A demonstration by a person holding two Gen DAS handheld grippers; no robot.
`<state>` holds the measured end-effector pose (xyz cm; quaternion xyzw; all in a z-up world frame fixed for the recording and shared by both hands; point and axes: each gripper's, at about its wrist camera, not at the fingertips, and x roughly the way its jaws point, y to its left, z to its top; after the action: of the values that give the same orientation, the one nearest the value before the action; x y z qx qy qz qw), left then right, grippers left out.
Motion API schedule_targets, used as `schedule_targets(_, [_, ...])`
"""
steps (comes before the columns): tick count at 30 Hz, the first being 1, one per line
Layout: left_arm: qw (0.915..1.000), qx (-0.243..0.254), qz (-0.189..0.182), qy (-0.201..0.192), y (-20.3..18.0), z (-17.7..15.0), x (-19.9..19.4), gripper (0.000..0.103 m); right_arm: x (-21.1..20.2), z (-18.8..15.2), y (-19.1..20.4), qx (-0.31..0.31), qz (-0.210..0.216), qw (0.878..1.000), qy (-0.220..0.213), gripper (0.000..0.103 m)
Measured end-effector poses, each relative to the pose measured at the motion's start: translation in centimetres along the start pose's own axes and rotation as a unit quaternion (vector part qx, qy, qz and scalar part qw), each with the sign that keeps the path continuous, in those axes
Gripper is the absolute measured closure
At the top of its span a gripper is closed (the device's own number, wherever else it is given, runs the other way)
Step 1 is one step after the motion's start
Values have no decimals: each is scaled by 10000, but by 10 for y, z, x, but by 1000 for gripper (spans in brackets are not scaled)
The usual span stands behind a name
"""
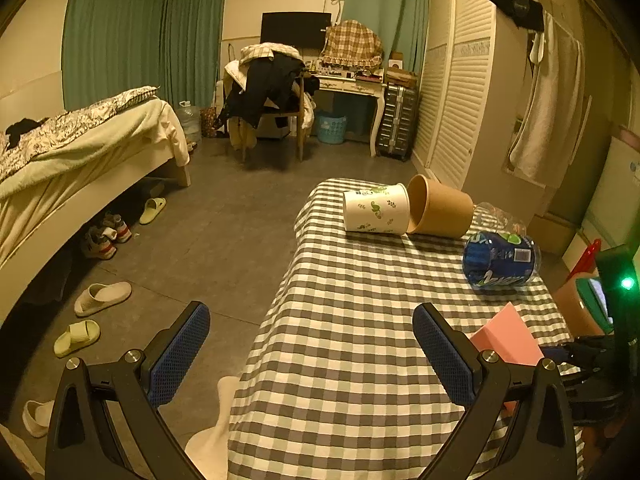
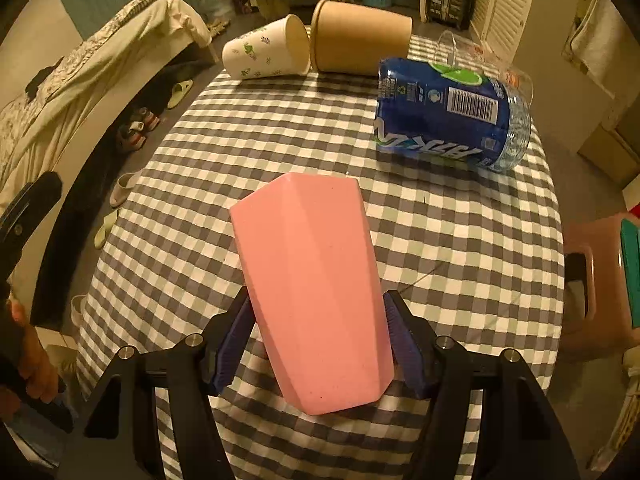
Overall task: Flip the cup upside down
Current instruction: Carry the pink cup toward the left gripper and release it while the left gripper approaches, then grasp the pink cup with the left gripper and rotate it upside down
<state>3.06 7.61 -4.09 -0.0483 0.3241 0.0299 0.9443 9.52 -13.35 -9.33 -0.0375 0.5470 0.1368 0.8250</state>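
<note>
Pink cup (image 2: 308, 292) gripped by right gripper (image 2: 320, 344), pads on two opposite faces near one end; it juts out over the checked table (image 2: 460, 248). Which end is the mouth: cannot tell.

Risk: faceted, smooth walls; a pad riding an edge could let the cup twist or slip in the turn.

Beyond the cup lie a blue bottle (image 2: 444, 116), white cup (image 2: 264, 54) and brown cup (image 2: 360, 42); a wide swing could knock them.

Left gripper (image 1: 312, 344) open, holding nothing, well left of the cup.

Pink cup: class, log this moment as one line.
right gripper: shut on pink cup | left gripper: open, empty | cup above checked table
</note>
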Motion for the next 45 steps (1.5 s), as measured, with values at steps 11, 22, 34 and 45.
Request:
schedule_targets(11, [9994, 259, 215, -113, -34, 1, -23, 0, -66, -18, 0, -437, -237, 9900, -1319, 16])
schedule_targets(22, [9994, 335, 32, -4, -100, -17, -29, 0, -122, -59, -67, 163, -724, 9679, -2403, 14])
schedule_targets(34, [9984, 367, 143, 415, -157, -57, -1, 0, -95, -85, -127, 682, -736, 9652, -2416, 14])
schedule_targets(45, [9979, 529, 155, 352, -181, -63, 5, 0, -67, -94, -155, 1004, -523, 9681, -2236, 14])
